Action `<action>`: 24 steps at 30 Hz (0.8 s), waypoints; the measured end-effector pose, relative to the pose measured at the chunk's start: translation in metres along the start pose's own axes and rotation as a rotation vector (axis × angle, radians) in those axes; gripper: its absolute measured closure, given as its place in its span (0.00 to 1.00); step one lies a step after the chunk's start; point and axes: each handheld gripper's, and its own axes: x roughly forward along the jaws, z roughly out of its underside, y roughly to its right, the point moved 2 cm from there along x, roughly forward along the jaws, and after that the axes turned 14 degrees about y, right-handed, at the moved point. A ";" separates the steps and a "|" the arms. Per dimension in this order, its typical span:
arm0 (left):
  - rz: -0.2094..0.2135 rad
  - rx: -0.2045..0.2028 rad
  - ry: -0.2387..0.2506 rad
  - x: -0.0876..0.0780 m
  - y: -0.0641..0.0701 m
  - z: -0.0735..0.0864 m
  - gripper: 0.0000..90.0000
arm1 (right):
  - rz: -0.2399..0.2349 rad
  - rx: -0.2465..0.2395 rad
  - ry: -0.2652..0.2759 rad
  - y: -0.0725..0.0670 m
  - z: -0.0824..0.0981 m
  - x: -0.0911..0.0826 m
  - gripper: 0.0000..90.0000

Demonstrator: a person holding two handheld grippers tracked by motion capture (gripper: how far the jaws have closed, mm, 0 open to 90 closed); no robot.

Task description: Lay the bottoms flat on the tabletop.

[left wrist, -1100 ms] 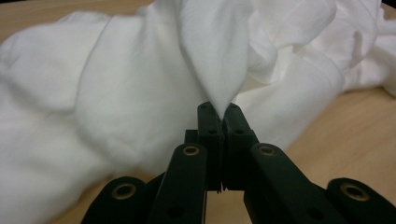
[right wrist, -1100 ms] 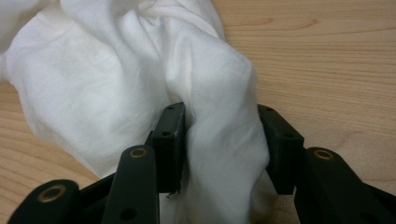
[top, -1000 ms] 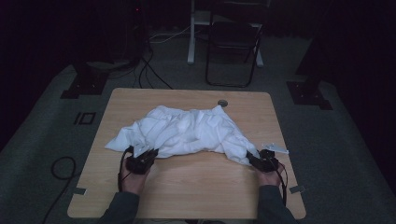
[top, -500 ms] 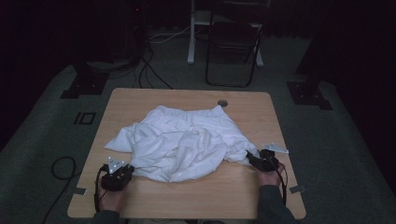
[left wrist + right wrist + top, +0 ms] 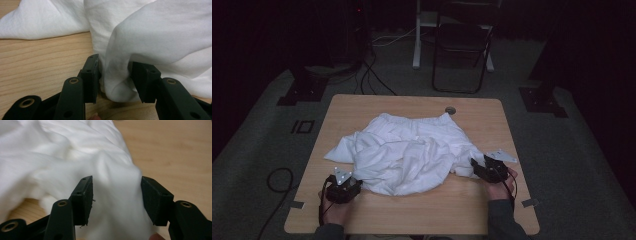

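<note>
My white garment [image 5: 412, 152] lay crumpled, long axis across the tabletop [image 5: 472, 205]; both tongs, left [image 5: 348, 186] and right [image 5: 482, 167], had just been opening, cloth loose between.

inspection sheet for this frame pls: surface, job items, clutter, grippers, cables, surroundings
Surface: wooden table, bare along the near edge.
Job's things: crumpled white cloth, mid-table.
Clutter: nothing seen.
Grippers: left hand-held gripper and right hand-held gripper have just been opening; a cloth fold sits between each pair of jaws, no longer pinched.
Cables: loose cables on the floor beyond the table.
Surroundings: dark room, chair behind.
</note>
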 end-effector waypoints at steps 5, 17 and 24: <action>-0.002 -0.007 0.002 0.001 -0.001 0.000 0.63 | -0.037 -0.051 0.019 -0.019 -0.013 0.000 0.47; -0.010 -0.026 -0.001 0.001 -0.003 0.000 0.60 | -0.182 -0.069 0.015 -0.068 -0.035 0.043 0.52; -0.011 -0.022 -0.001 0.002 -0.002 0.000 0.60 | -0.225 -0.035 -0.018 -0.089 -0.047 0.088 0.53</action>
